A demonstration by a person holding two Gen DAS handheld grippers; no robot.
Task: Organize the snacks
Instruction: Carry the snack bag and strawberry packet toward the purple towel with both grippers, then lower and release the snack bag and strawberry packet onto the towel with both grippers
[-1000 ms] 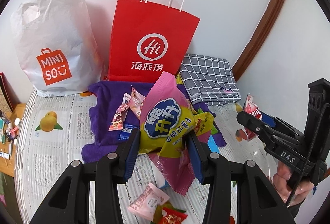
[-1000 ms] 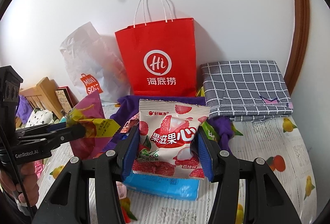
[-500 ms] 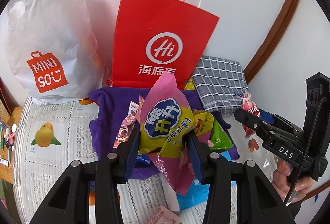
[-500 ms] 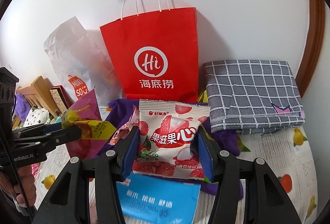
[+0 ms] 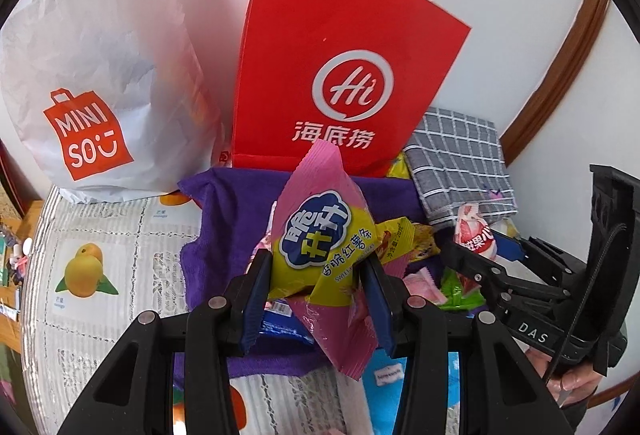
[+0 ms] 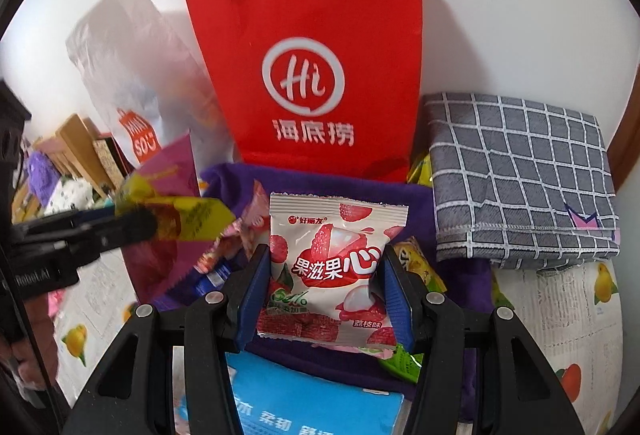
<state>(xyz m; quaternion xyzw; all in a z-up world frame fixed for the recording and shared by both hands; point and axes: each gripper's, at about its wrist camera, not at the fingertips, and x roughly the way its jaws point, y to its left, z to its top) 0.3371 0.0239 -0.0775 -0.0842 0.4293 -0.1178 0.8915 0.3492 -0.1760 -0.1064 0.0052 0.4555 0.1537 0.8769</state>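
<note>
My left gripper (image 5: 316, 295) is shut on a pink and yellow sweet-potato snack bag (image 5: 324, 235), held above a purple towel (image 5: 236, 219). My right gripper (image 6: 324, 295) is shut on a white lychee candy packet (image 6: 332, 267) over the same purple towel (image 6: 360, 191). The red paper bag (image 5: 336, 75) stands upright just behind the towel, also large in the right wrist view as the red paper bag (image 6: 316, 75). Each gripper shows in the other's view: the right gripper (image 5: 480, 259) with its packet at the right, the left gripper (image 6: 136, 223) with its bag at the left.
A white Miniso plastic bag (image 5: 92, 83) stands left of the red bag. A folded grey checked cloth (image 6: 520, 179) lies to the right. Several loose snack packets (image 5: 424, 283) and a blue pack (image 6: 312, 403) lie on and near the towel. The fruit-print cover (image 5: 100, 267) spreads left.
Both grippers have moved forward and down toward the red bag and towel, still holding their packets. The bags now look larger and closer.
</note>
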